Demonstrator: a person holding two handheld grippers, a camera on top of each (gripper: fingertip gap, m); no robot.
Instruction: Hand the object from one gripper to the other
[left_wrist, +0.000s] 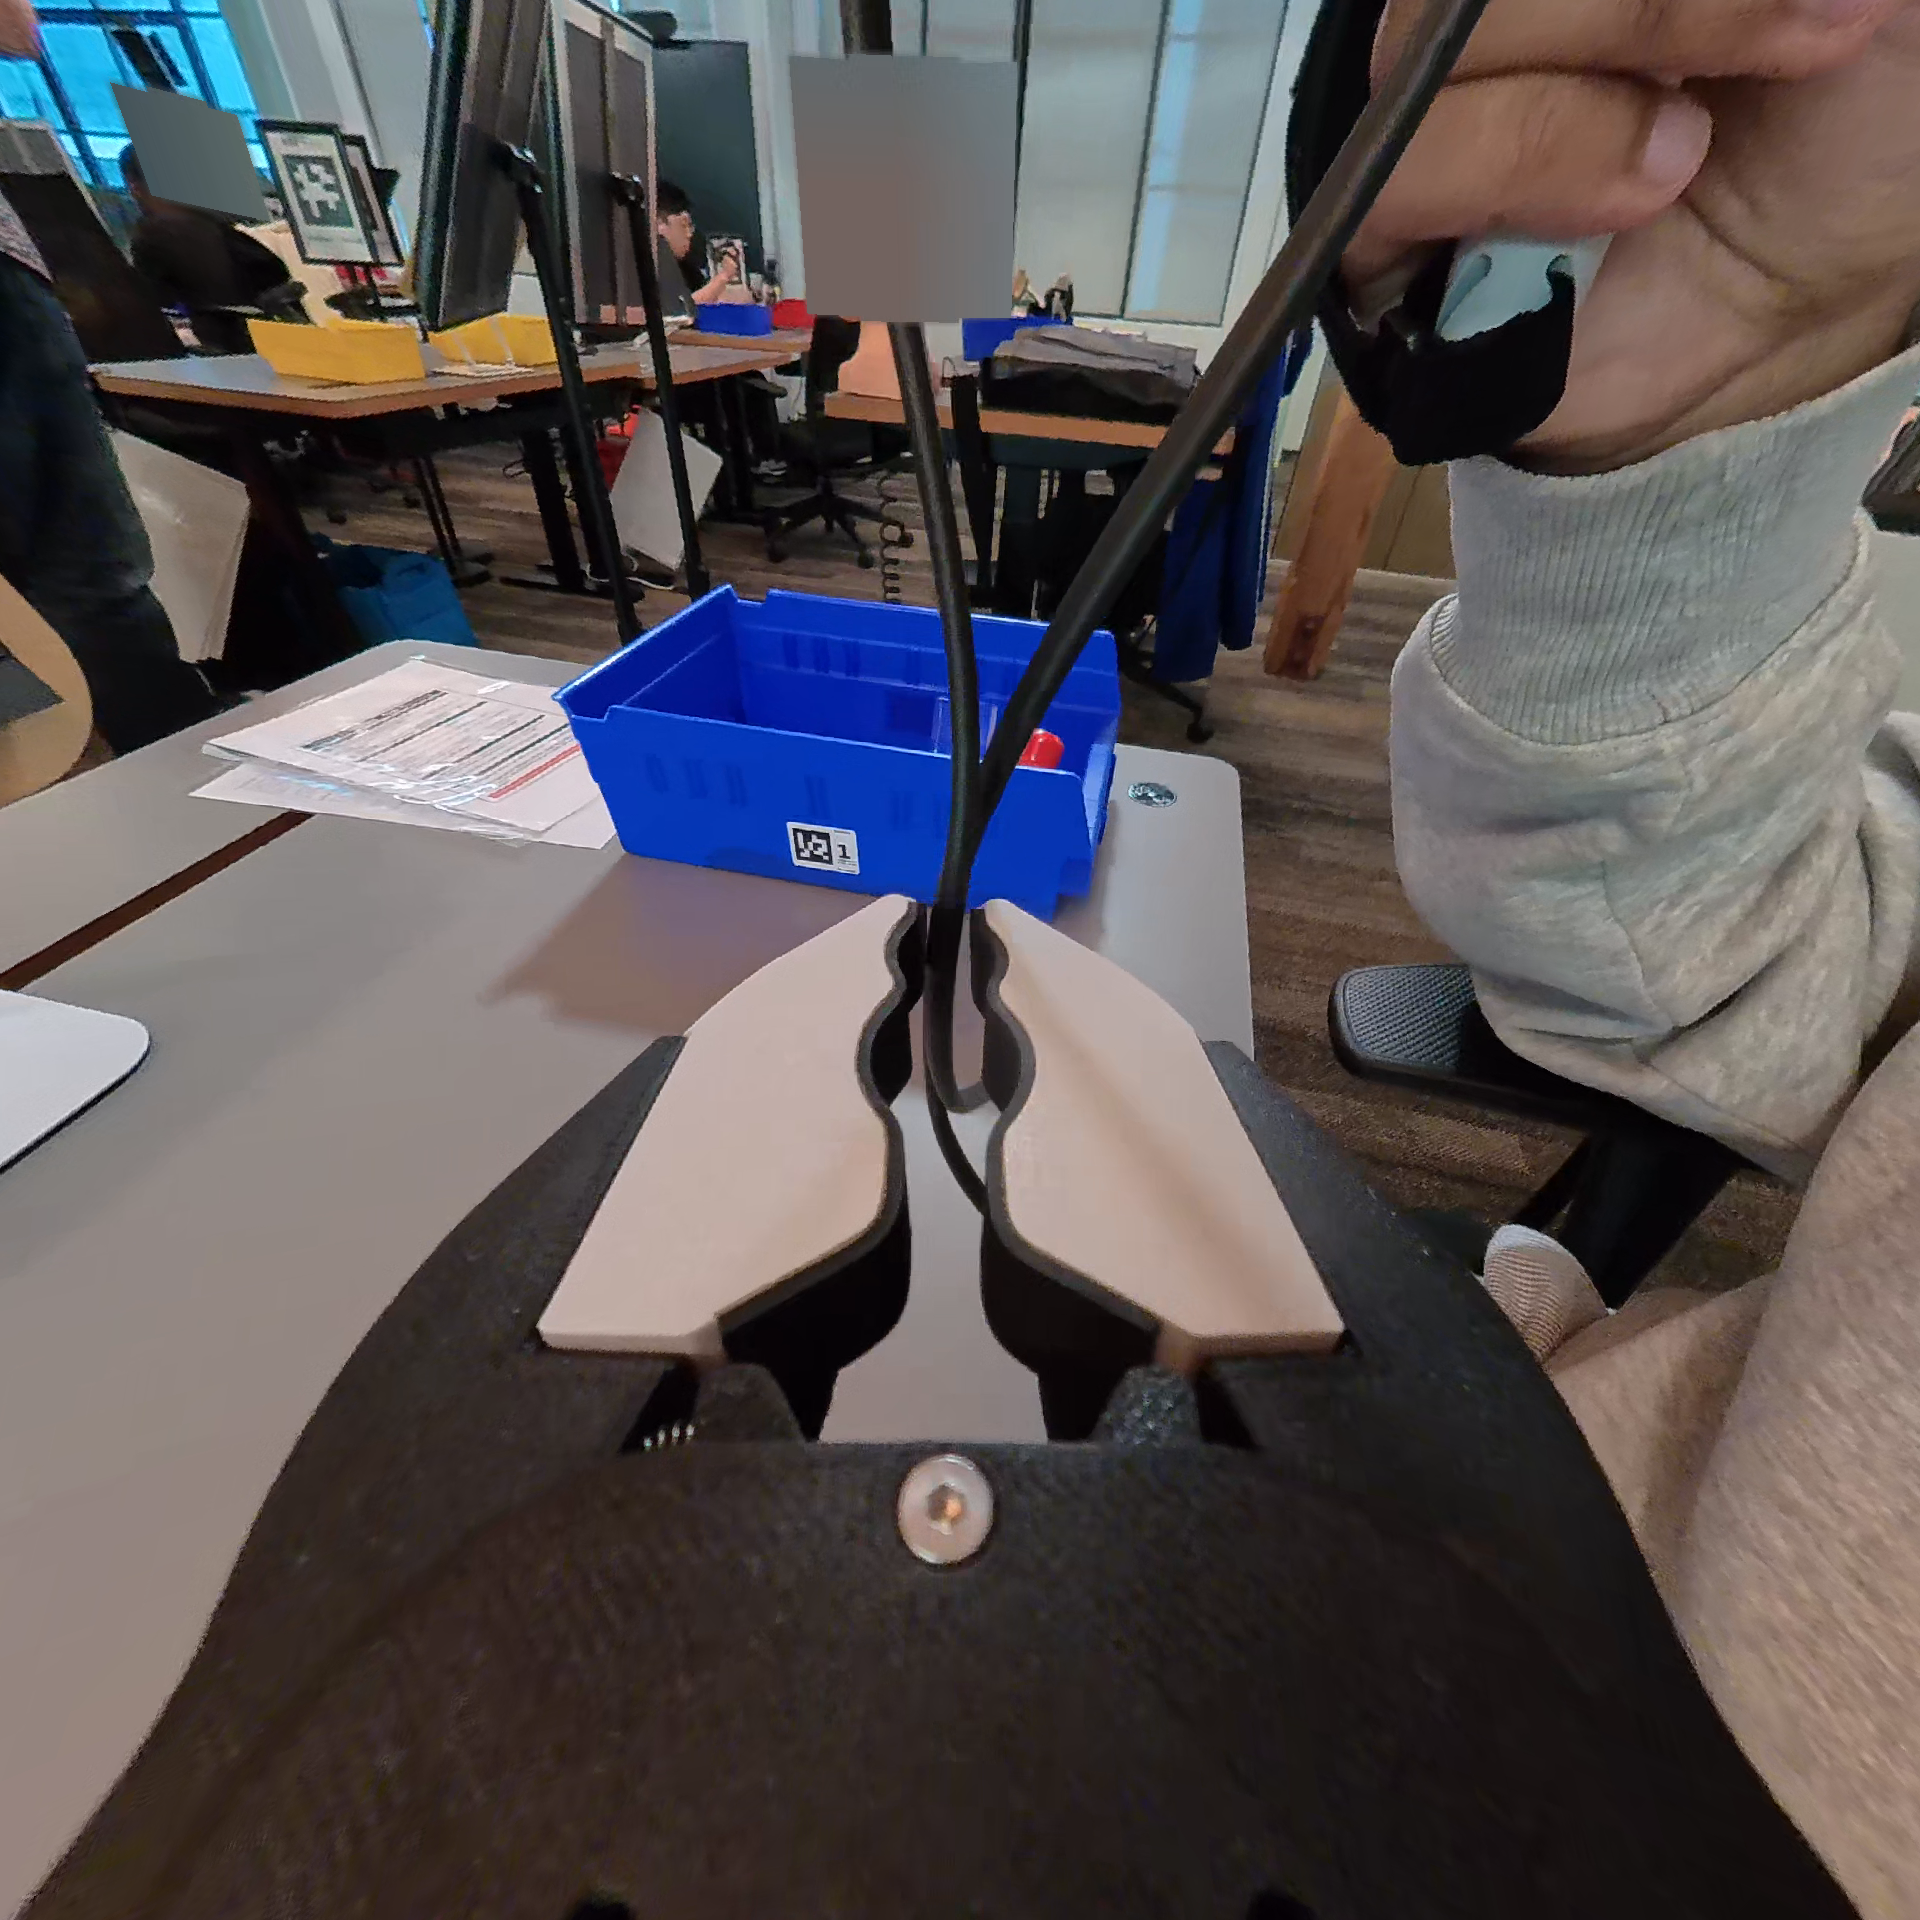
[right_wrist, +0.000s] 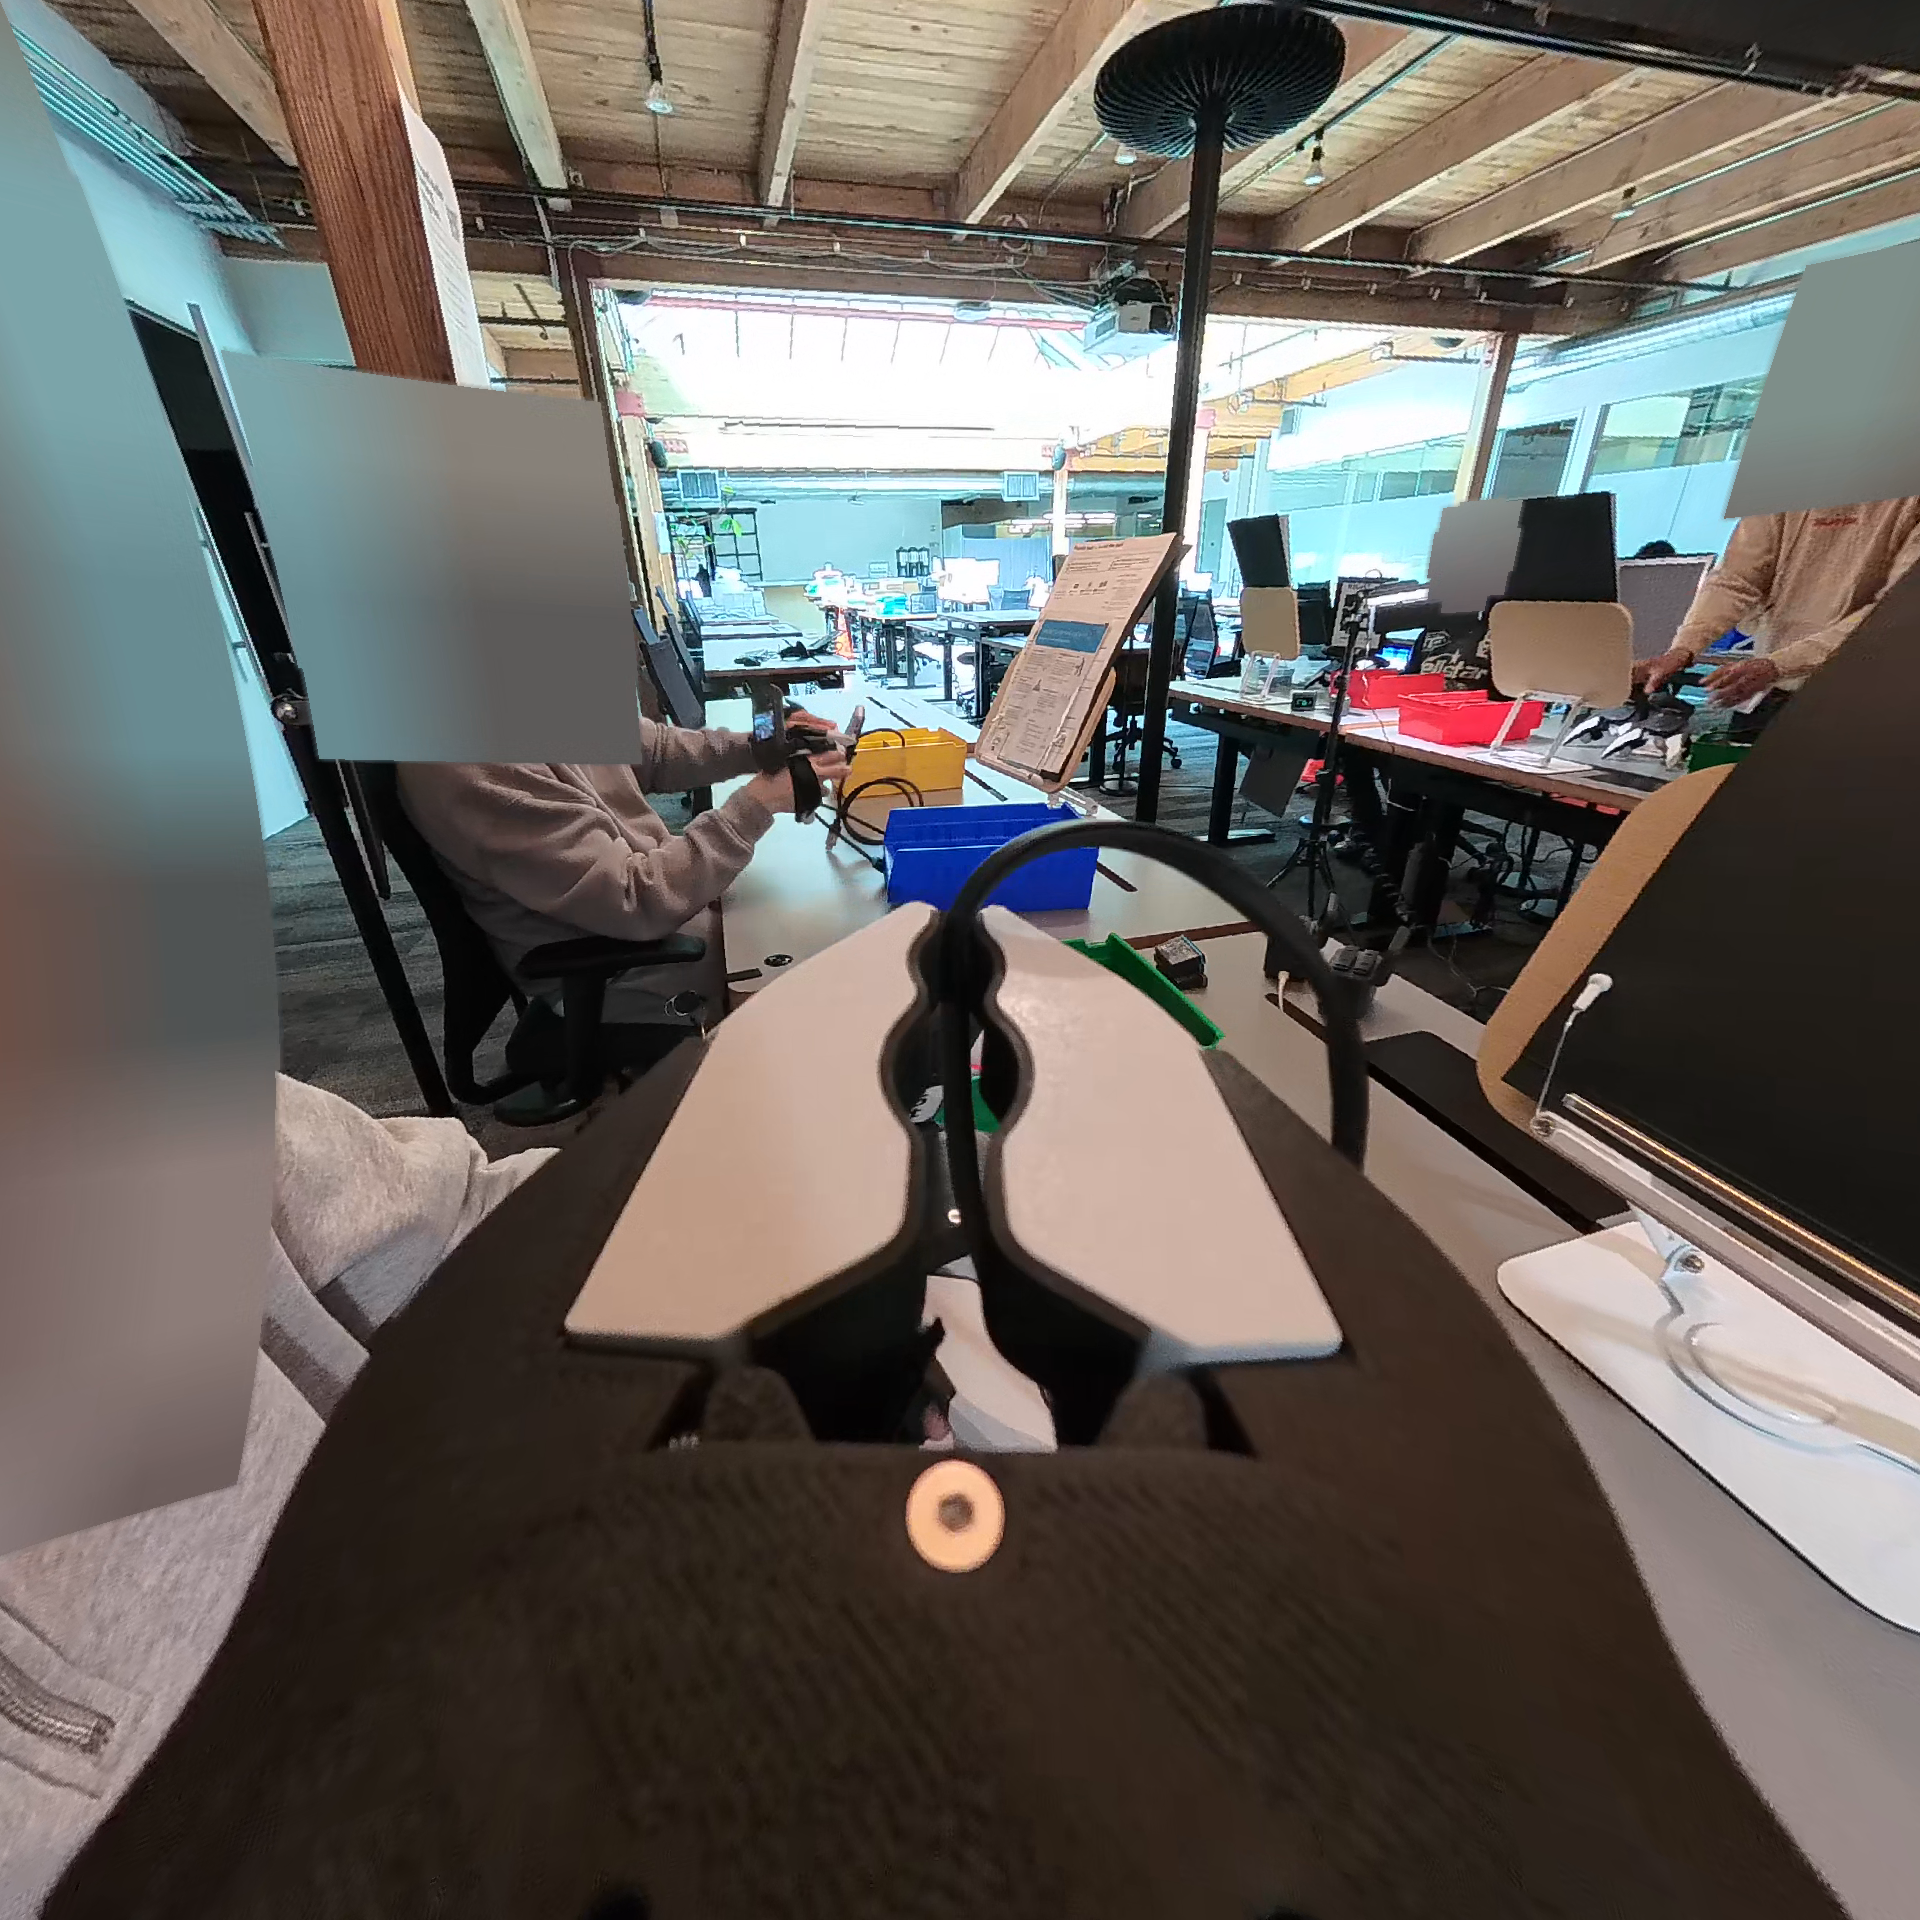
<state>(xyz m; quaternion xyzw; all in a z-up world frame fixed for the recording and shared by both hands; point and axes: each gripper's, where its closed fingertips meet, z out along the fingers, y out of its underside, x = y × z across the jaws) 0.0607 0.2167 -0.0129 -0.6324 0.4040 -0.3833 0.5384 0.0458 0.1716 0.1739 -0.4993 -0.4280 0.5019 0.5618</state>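
Right, both my tools are pinched on the black cable (left_wrist: 951, 727) now: left tool (left_wrist: 948, 914) mid-frame, right tool (right_wrist: 956, 920) too. Handover's halfway; one still has to let go.

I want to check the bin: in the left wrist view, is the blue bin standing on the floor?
No, the blue bin stands on the grey table, beside some papers.

A small white square sticker with a black coded marker (left_wrist: 823, 847) is sitting on the front wall of the blue plastic bin (left_wrist: 727, 800). Printed sheets in clear plastic sleeves (left_wrist: 416, 743) are lying on the grey desk (left_wrist: 312, 1039). A printed notice board (right_wrist: 1070, 655) is leaning on a stand.
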